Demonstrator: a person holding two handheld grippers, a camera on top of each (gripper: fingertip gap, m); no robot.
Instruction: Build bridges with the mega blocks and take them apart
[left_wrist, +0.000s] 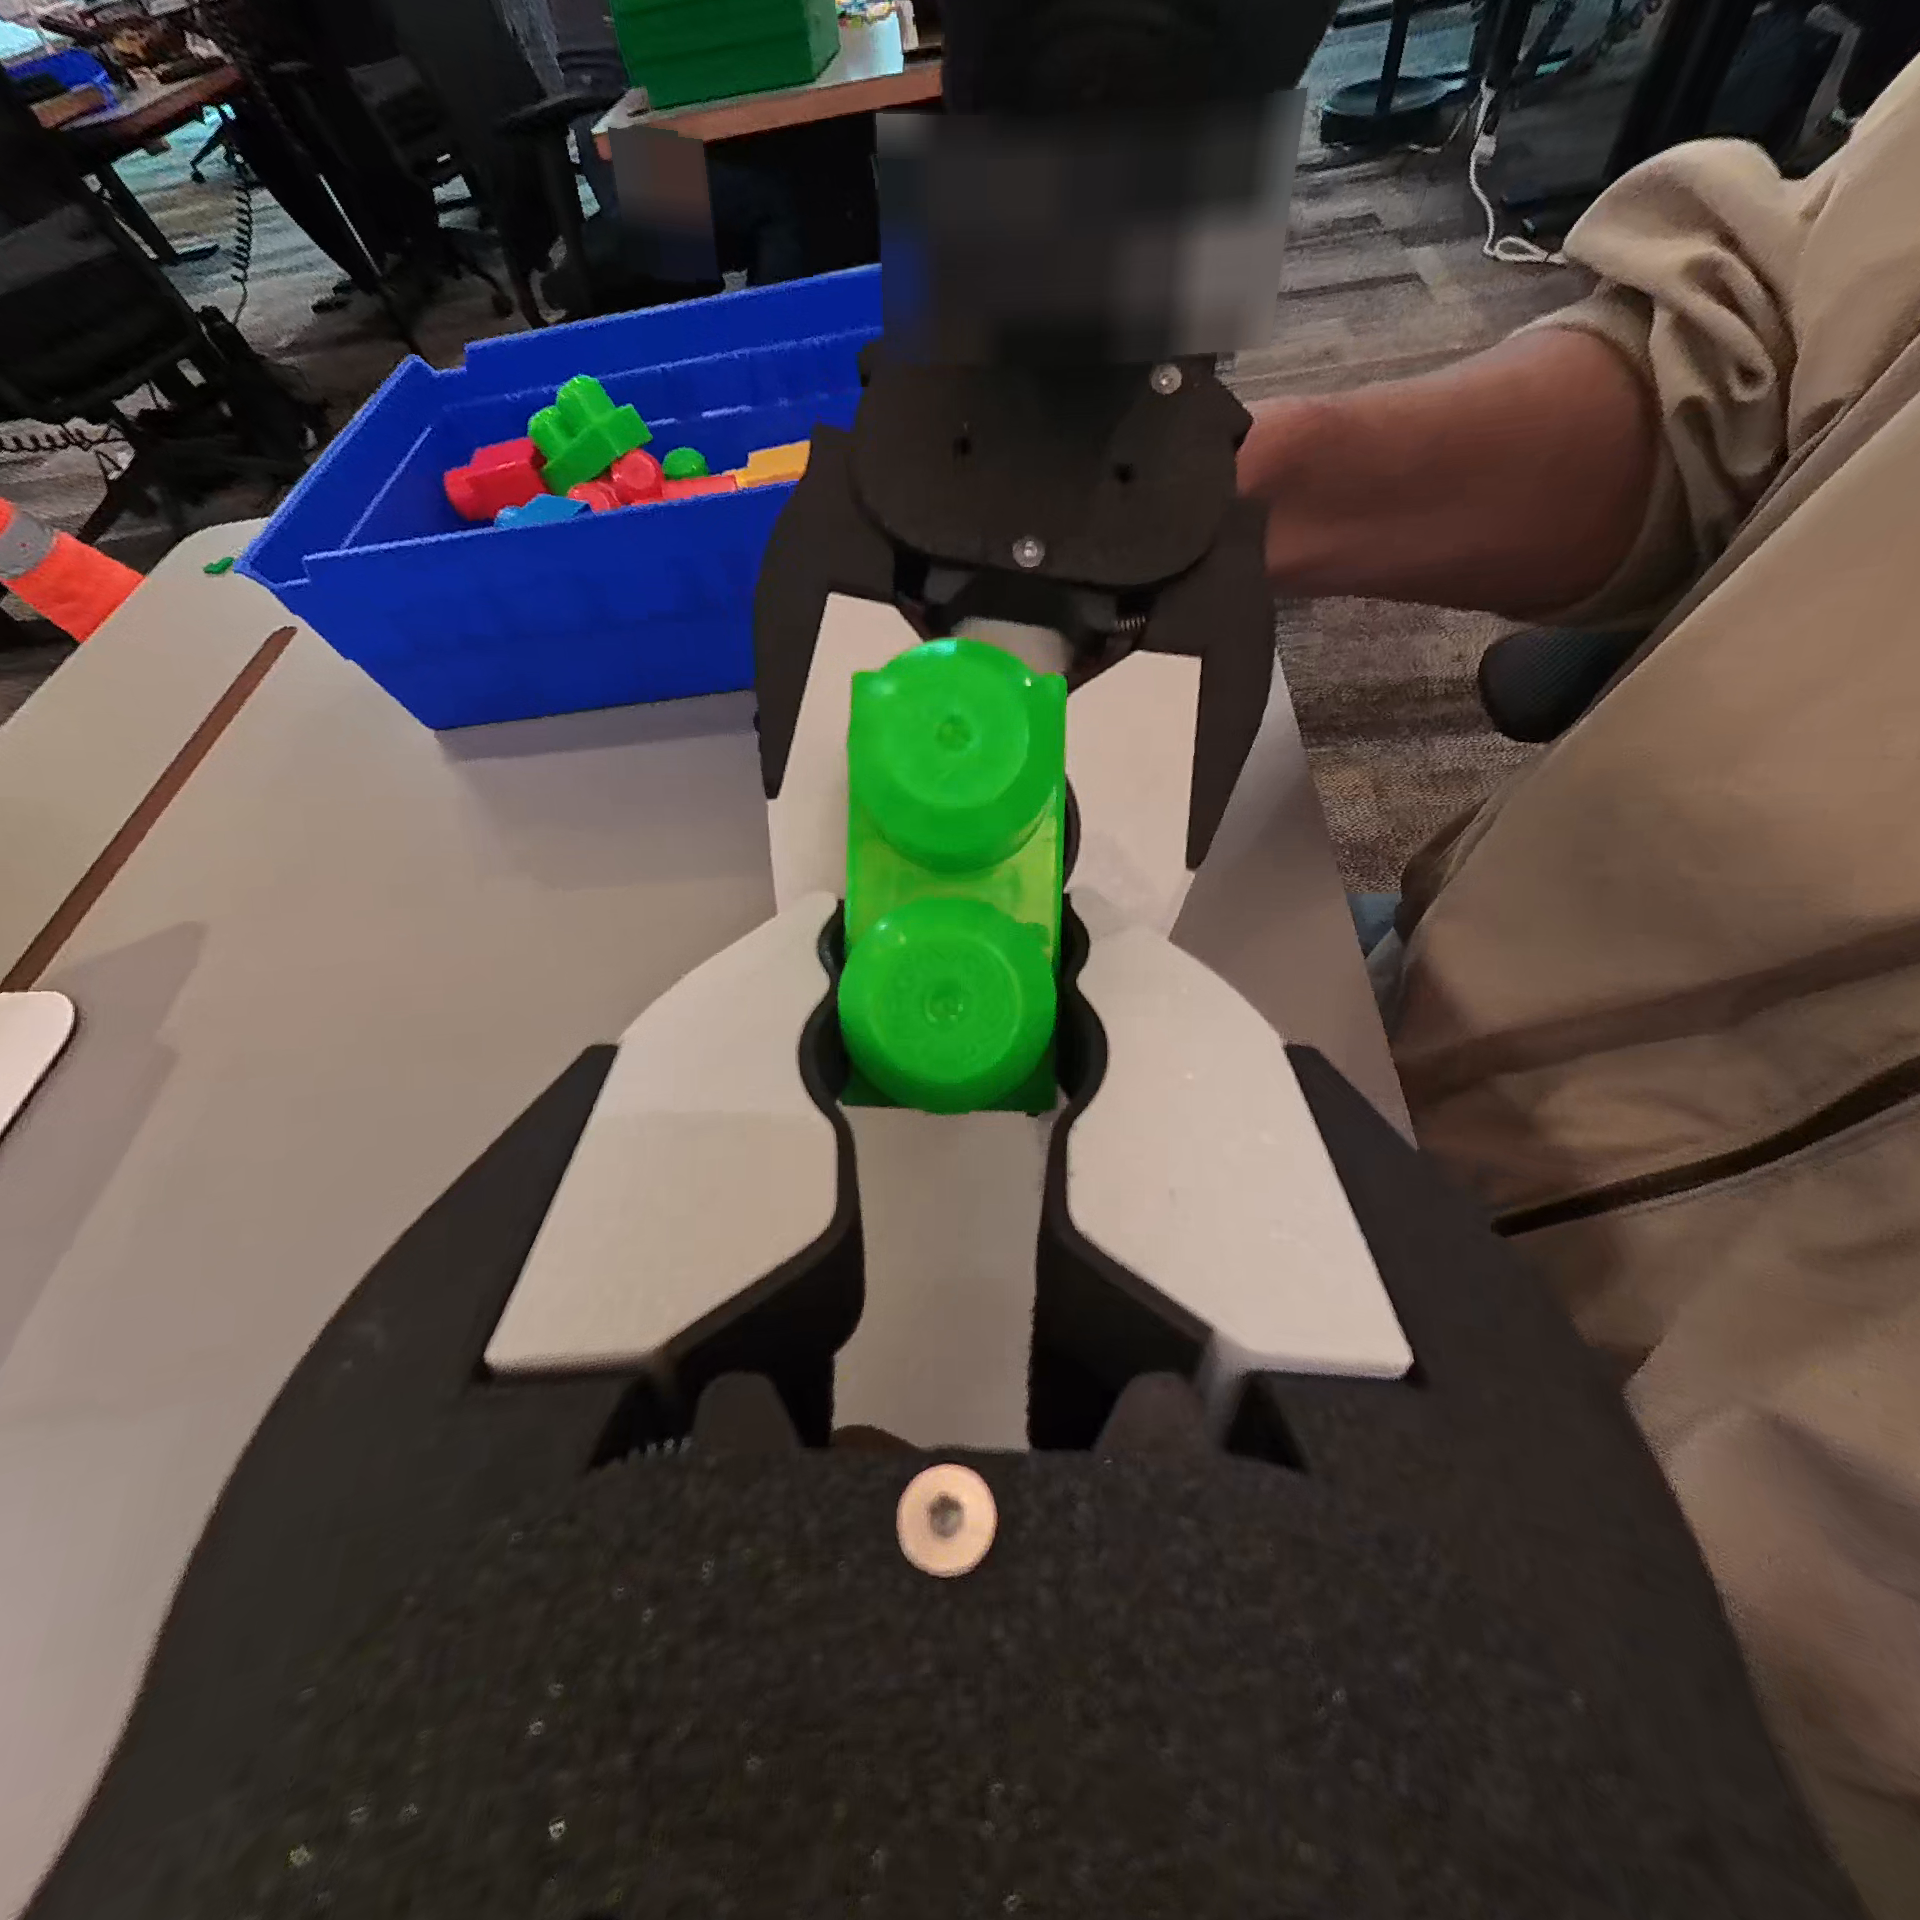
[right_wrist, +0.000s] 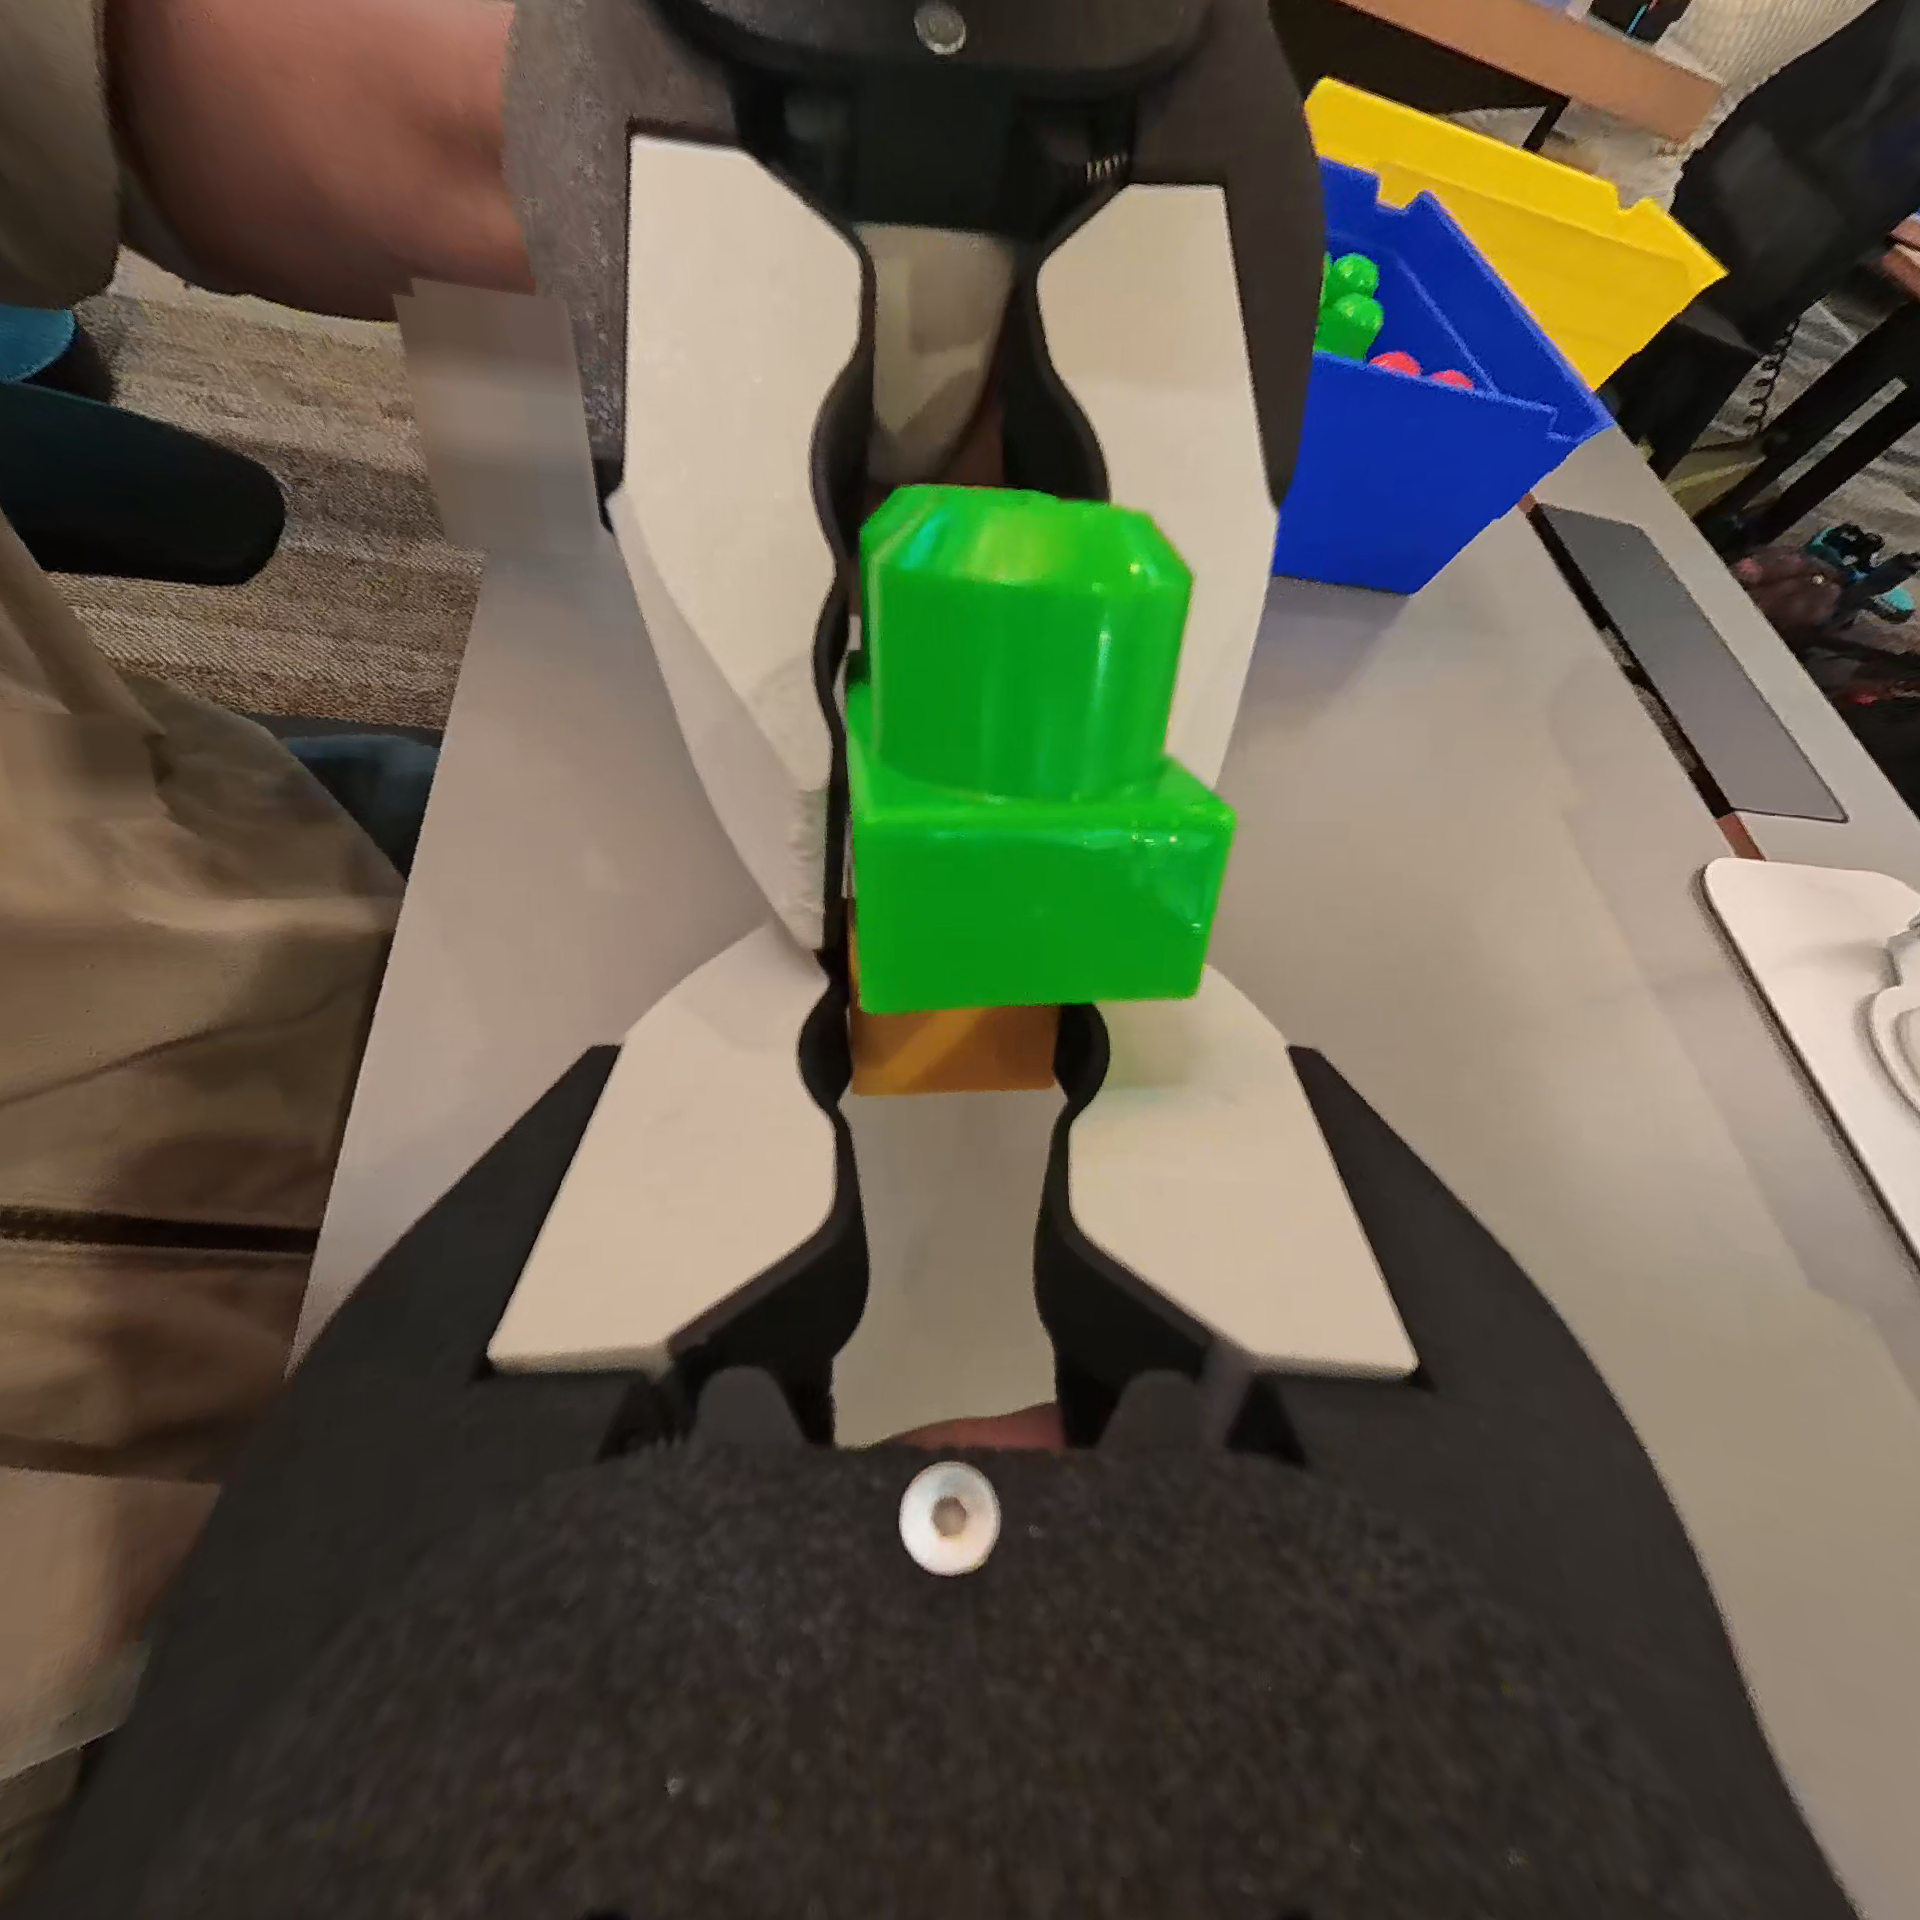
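Note:
A green two-stud block (left_wrist: 951, 831) is held above the grey table (left_wrist: 416, 987). My left gripper (left_wrist: 948, 1003) is shut on its near end. In the right wrist view the green block (right_wrist: 1039, 894) shows end-on, sitting on top of an orange block (right_wrist: 951, 1055). My right gripper (right_wrist: 951, 1039) is shut on the orange block. The two grippers face each other, tip to tip. The right gripper's fingers (left_wrist: 1231, 707) show behind the green block in the left wrist view. The left gripper's fingers (right_wrist: 727, 582) show beyond it in the right wrist view.
A blue bin (left_wrist: 540, 613) with several red, green, blue and yellow blocks stands at the table's far side; it also shows in the right wrist view (right_wrist: 1423, 457) beside a yellow bin (right_wrist: 1507, 218). A person's beige sleeve (left_wrist: 1662, 727) is close. A white flat object (right_wrist: 1829, 987) lies nearby. Only a small space, under 4 cm, lies between the two pairs of fingers.

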